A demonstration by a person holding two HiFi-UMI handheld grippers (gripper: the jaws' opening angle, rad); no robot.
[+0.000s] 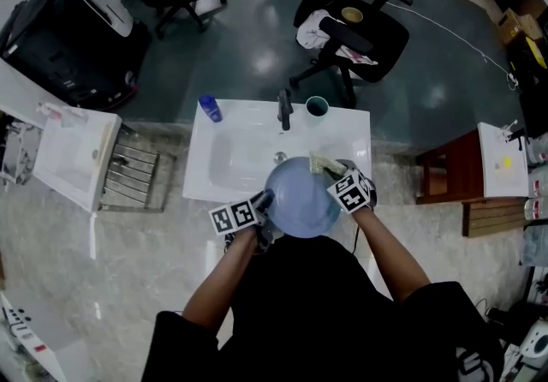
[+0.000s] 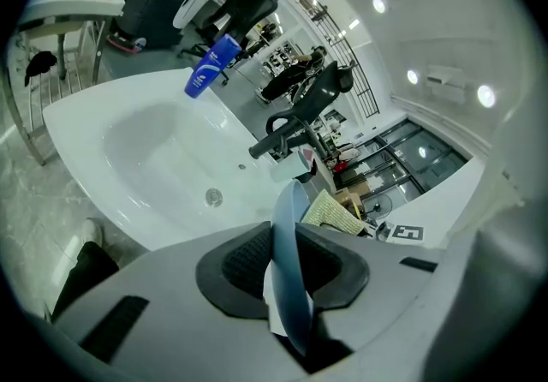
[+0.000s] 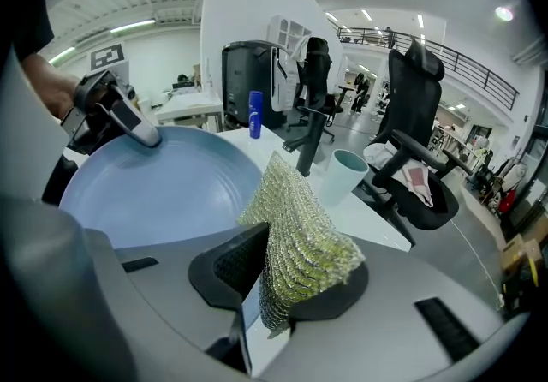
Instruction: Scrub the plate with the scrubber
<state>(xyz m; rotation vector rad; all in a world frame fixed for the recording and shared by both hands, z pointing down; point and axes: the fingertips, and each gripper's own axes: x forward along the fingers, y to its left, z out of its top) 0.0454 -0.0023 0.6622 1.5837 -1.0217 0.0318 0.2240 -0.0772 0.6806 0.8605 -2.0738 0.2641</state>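
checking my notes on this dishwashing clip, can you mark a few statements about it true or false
1. The left gripper is shut on the rim of the blue plate. True.
2. The right gripper is empty. False: it is shut on the yellow-green scrubber.
3. The plate lies flat in the sink. False: the left gripper holds it up over the sink's front edge.
4. A teal cup stands beside the black faucet. True.
5. In the head view the blue bottle stands right of the faucet. False: it stands left of it.

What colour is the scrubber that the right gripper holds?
The scrubber is yellowish green, a shiny knitted mesh. The right gripper view shows it best.
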